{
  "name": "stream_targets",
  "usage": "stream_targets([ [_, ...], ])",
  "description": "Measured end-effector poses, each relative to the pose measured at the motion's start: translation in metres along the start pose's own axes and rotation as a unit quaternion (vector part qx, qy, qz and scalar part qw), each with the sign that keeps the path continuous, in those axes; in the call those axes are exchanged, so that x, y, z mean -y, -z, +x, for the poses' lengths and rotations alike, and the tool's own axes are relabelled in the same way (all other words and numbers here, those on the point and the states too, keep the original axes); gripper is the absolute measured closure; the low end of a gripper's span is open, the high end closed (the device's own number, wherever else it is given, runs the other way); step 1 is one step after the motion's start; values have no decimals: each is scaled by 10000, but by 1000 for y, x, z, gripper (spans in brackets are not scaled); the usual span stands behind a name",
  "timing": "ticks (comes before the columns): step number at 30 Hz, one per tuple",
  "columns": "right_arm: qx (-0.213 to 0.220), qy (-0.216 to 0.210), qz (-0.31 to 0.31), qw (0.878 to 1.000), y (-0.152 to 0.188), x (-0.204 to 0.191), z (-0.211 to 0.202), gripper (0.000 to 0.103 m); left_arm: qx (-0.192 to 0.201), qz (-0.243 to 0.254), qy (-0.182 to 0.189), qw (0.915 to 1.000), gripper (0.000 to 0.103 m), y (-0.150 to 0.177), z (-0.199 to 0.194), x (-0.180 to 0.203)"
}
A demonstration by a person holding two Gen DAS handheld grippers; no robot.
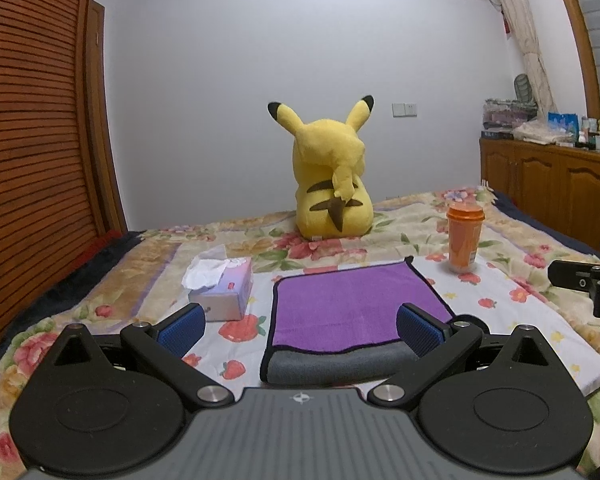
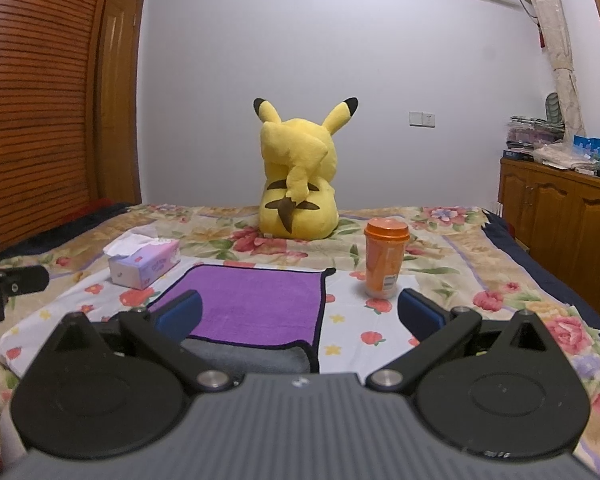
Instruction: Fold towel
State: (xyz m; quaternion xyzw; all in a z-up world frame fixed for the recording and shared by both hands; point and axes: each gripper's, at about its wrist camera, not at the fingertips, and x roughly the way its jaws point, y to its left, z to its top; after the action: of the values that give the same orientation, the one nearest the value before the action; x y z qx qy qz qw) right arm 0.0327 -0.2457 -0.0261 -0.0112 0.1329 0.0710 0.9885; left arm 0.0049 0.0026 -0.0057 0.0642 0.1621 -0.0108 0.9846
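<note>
A purple towel (image 1: 352, 308) with a black hem lies flat on the bed, its grey underside rolled up along the near edge. It also shows in the right wrist view (image 2: 256, 304). My left gripper (image 1: 300, 330) is open and empty, hovering just short of the towel's near edge. My right gripper (image 2: 298, 316) is open and empty, near the towel's near right corner. Part of the right gripper shows at the right edge of the left wrist view (image 1: 584, 282).
A tissue box (image 1: 224, 286) stands left of the towel. An orange lidded cup (image 1: 464, 238) stands to its right. A yellow plush toy (image 1: 330, 176) sits behind it. The floral bedspread (image 1: 540, 300) covers the bed. A wooden cabinet (image 1: 556, 180) is at the right.
</note>
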Motion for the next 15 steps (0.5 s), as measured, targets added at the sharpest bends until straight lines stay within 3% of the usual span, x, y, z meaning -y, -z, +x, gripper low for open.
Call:
stream_targets([
  [15, -435, -189, -318, 9984, 2, -13, 31, 0, -672, 43, 138, 9976, 0, 6, 43, 1],
])
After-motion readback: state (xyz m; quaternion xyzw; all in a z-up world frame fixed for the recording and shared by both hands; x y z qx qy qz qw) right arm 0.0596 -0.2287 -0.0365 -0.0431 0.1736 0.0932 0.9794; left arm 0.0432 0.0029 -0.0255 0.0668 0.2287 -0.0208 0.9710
